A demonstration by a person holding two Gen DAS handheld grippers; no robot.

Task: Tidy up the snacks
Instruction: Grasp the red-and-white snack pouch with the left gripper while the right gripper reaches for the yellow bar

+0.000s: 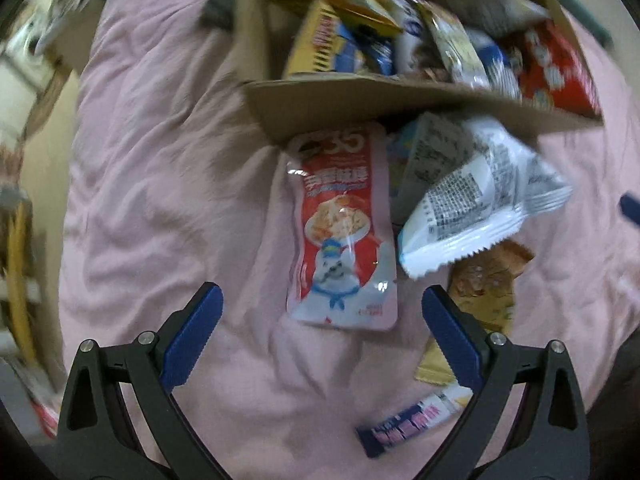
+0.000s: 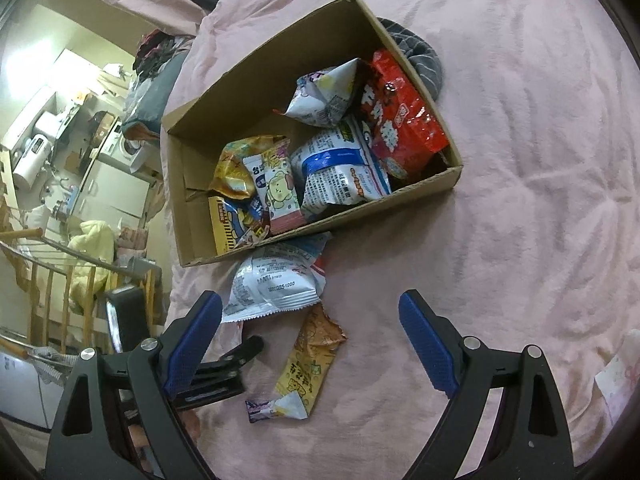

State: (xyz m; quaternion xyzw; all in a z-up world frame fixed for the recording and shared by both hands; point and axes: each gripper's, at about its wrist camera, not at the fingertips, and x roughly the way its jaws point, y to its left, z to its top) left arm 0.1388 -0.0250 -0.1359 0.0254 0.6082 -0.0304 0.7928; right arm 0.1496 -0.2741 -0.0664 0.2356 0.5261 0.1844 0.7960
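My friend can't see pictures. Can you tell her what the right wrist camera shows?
A cardboard box full of snack packets sits on a pink blanket. In front of it lie a white packet, a yellow packet and a small purple-ended packet. The open right gripper hangs above them, holding nothing.

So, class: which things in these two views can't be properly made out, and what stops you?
- Red pouch: top tucked under the cardboard box, left view; nearly hidden by the white packet in right view.
- Box contents: motion-blurred, left view.
- Small purple wrapper: print too small.
- White item: cut by right edge.
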